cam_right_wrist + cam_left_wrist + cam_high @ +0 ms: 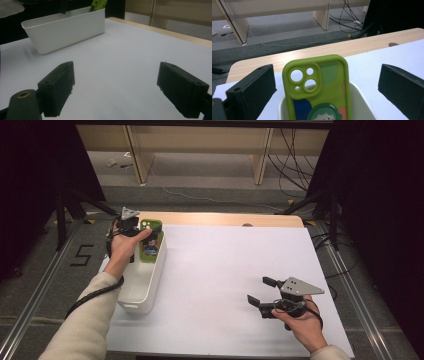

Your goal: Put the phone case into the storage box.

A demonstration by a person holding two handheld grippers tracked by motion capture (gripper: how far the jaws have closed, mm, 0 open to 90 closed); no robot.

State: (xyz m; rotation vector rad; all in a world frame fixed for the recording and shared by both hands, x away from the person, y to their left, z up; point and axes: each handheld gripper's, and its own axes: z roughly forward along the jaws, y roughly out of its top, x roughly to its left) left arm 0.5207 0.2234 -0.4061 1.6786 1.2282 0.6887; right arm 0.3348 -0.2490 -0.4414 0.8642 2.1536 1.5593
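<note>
A green phone case [151,240] with a cartoon figure stands upright at the far end of a white bin [145,295]. In the left gripper view the case [319,85] rises out of the bin [362,98], camera holes at the top. My left gripper [327,72] is open; its black jaws stand wide on either side of the case with clear gaps. From above, the left gripper [131,223] hangs over the bin's far end. My right gripper [257,290] is open and holds nothing, low over the white mat [225,265] at the near right.
The right gripper view looks across the mat [120,50] to the bin [67,30], with the case [98,3] sticking up behind it. A wooden table edge [225,218] runs along the far side. Cables and wooden legs lie on the floor beyond.
</note>
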